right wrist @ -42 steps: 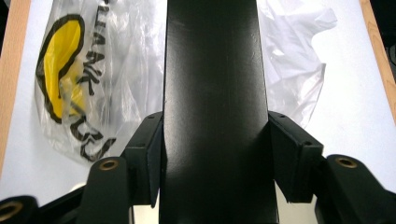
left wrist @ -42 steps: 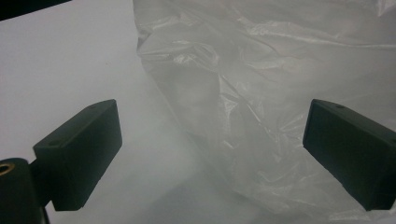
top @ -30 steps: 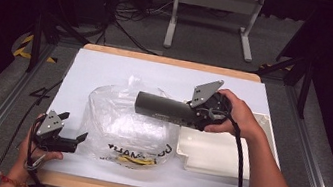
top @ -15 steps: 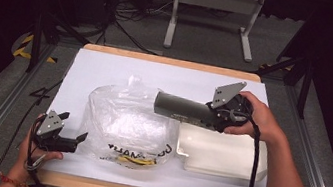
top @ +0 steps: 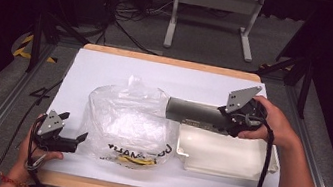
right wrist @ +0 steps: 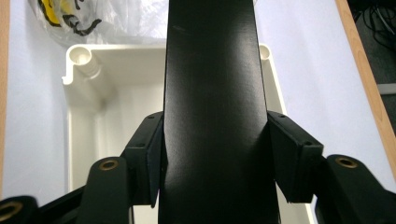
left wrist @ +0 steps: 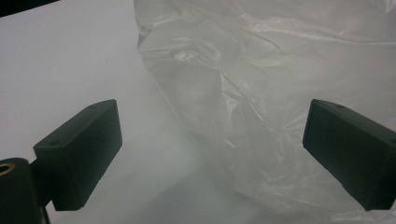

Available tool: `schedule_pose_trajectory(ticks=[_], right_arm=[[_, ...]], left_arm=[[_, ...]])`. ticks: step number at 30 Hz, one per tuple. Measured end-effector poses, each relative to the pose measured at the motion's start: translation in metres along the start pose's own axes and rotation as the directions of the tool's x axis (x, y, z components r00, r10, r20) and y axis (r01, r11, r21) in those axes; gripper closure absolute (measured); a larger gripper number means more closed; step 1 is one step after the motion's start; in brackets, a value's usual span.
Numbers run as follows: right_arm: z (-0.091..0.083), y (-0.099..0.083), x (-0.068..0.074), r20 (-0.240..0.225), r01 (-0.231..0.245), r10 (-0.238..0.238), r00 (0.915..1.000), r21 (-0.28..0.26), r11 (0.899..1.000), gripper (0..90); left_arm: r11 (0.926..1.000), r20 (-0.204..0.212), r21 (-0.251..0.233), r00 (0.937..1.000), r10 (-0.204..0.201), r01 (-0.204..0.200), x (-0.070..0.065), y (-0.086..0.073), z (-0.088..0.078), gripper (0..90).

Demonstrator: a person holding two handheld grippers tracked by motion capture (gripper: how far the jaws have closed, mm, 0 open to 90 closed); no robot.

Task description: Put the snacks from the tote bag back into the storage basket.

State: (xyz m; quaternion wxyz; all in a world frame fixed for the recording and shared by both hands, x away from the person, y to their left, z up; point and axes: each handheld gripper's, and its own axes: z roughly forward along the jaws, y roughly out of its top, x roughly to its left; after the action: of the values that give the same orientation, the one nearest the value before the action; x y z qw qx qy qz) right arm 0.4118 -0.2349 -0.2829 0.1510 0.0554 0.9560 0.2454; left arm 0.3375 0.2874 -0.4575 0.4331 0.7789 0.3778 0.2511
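A long dark grey block (top: 194, 113) hangs level above the table, one end by the clear plastic bag (top: 124, 122) and the other over the white tray (top: 225, 156). My right gripper (top: 225, 120) is shut on its right end. In the right gripper view the block (right wrist: 212, 70) runs up the middle, with both pads of the right gripper (right wrist: 215, 154) pressed on its sides above the tray (right wrist: 116, 107). My left gripper (top: 73, 128) rests open at the bag's lower left. In the left gripper view the left gripper (left wrist: 212, 135) stands wide apart, with the crumpled bag (left wrist: 280, 70) just ahead.
A white sheet (top: 107, 69) covers the wooden table. The bag holds something with yellow and black print (top: 137, 155) near its front edge. Dark floor, cables and a metal stand (top: 213, 10) lie beyond the far edge.
My right gripper has carried the dark block to the right, from over the bag to over the white tray. The left gripper has stayed put.
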Motion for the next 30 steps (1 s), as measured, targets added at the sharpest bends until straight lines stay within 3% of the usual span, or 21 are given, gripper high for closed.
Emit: schedule_pose_trajectory(ticks=[15, 30], right_arm=[[-0.018, -0.038, 0.001, 0.007, -0.039, 0.039, 0.9992, 0.011, 0.999, 43.0], [-0.018, -0.057, 0.004, -0.022, -0.049, 0.051, 0.9985, 0.061, 0.997, 42.9]], left_arm=[[1.0000, -0.004, 0.001, 1.0000, 0.001, -0.001, 0.000, 0.000, 0.000, 5.5], [1.0000, -0.006, 0.003, 1.0000, 0.002, -0.002, 0.000, 0.000, 0.000, 5.5]])
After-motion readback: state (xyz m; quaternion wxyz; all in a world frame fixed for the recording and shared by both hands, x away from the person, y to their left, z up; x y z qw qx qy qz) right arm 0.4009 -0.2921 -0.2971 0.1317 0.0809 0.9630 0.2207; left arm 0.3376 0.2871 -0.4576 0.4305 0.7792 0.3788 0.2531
